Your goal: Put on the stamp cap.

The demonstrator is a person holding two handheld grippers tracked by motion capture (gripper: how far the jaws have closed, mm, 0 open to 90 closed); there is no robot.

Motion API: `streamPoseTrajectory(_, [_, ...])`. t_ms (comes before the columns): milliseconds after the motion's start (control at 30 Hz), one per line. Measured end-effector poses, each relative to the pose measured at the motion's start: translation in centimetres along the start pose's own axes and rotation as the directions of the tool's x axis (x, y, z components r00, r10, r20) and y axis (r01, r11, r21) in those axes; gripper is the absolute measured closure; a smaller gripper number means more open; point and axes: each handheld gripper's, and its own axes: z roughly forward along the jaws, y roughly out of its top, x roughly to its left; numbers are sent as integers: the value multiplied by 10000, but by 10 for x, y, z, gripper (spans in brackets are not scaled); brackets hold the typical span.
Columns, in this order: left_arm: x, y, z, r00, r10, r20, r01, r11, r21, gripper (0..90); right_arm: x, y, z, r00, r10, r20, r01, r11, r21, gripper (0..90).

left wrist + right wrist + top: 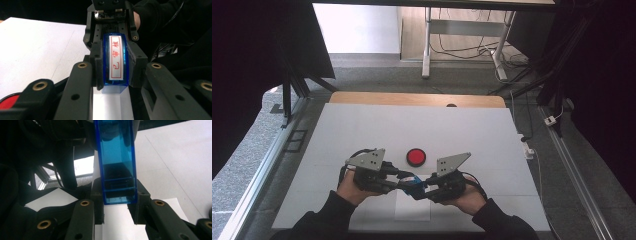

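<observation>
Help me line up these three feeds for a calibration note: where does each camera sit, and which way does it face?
High view: above the person's side, looking forward and down at the table; forearms, hands, left gripper and right gripper show.
Left gripper view: rides the left gripper, looks along its jaws at the blue stamp; the other gripper and hand lie beyond.
Right gripper view: rides the right gripper, looks along its jaws at the stamp's clear blue body.
Shared: both gripper views show the stamp clamped between both grippers; the high view shows it too.
</observation>
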Motion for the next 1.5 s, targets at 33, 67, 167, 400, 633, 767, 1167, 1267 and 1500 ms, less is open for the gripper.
streamPoseTrajectory(33, [0,0,0,10000,-50,44,50,10000,-69,702,1,1,0,10000,-46,-18,46,10000,-45,693])
streamPoseTrajectory(67, [1,-1,0,9999,-82,81,83,9999,-119,702,1,1,-1,9999,-125,-18,125,9999,-80,693])
streamPoseTrajectory(167, [1,-1,0,9998,-171,139,174,9997,-185,702,1,1,-1,9998,-217,-17,217,9997,-74,694])
streamPoseTrajectory(400, [2,-3,1,9992,-336,196,343,9988,-350,702,1,1,-3,9996,-245,-116,244,9997,-98,695])
streamPoseTrajectory(633, [-1,0,3,9996,-86,-280,86,10000,-5,701,1,1,-2,9991,-290,316,288,9996,54,671])
streamPoseTrajectory(767, [-1,1,2,9989,-117,-460,123,9998,126,700,1,0,-2,9981,-237,562,236,9997,23,646])
streamPoseTrajectory(1167, [-3,4,-2,9961,-134,-869,158,9995,267,700,0,-2,-9,9925,10,1224,-2,10000,-65,539])
streamPoseTrajectory(1267, [-4,6,-4,9952,-137,-968,168,9994,307,700,1,-2,-11,9898,68,1424,-63,10000,-42,507])
streamPoseTrajectory(1500, [-4,6,-9,9921,-249,-1228,293,9990,348,699,3,-4,-17,9801,293,1965,-286,9996,-64,409])
